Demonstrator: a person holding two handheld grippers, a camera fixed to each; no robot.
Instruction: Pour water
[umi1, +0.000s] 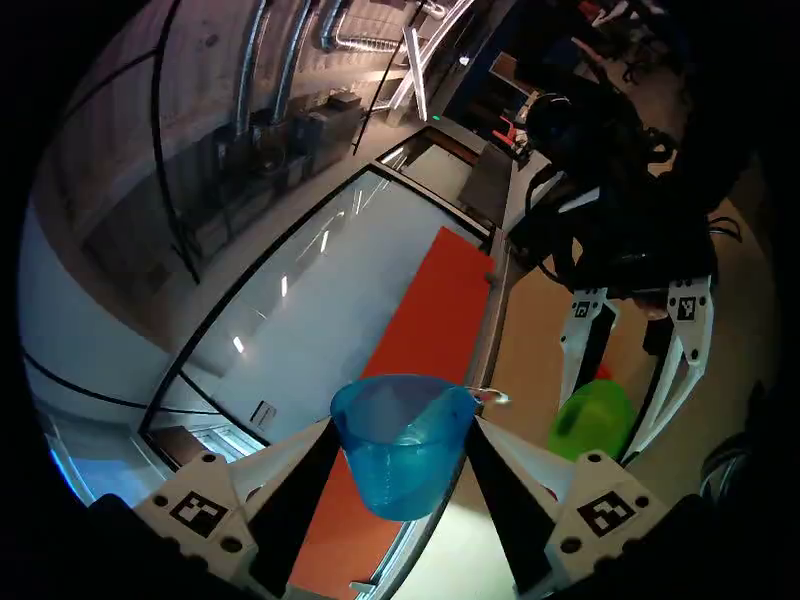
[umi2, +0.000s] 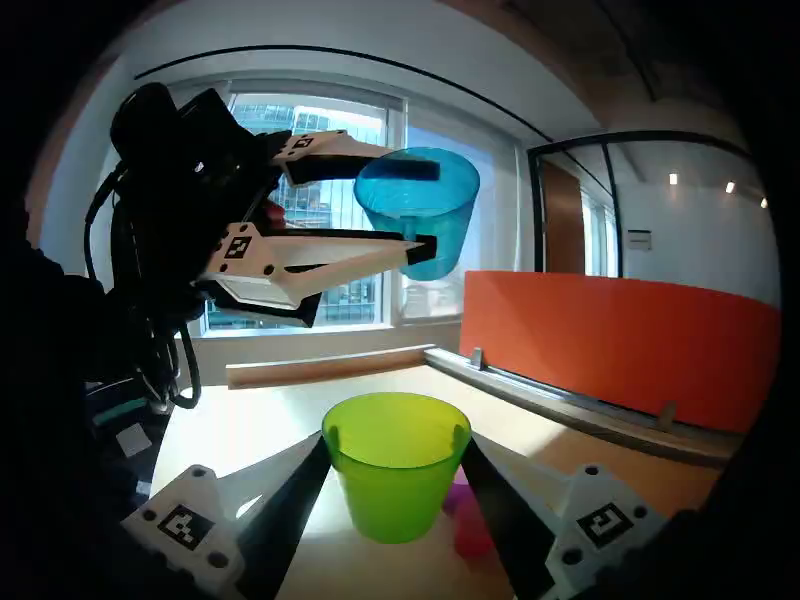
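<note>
My left gripper (umi1: 403, 432) is shut on a translucent blue cup (umi1: 403, 445), one finger on each side of it. In the right gripper view that blue cup (umi2: 418, 220) hangs high in the air, held by the left gripper (umi2: 425, 208), above and beyond a green cup (umi2: 397, 475). My right gripper (umi2: 397, 452) is shut on the green cup, low over the wooden table (umi2: 260, 430). The left gripper view also shows the right gripper (umi1: 598, 425) with the green cup (umi1: 592, 420) off to the right. I cannot tell whether either cup holds water.
An orange divider panel (umi2: 620, 340) runs along the table's far edge. A large window (umi2: 330, 200) lies behind the left gripper. A small pink object (umi2: 470, 520) sits just behind the green cup. A person's dark sleeve (umi2: 150, 250) holds the left gripper.
</note>
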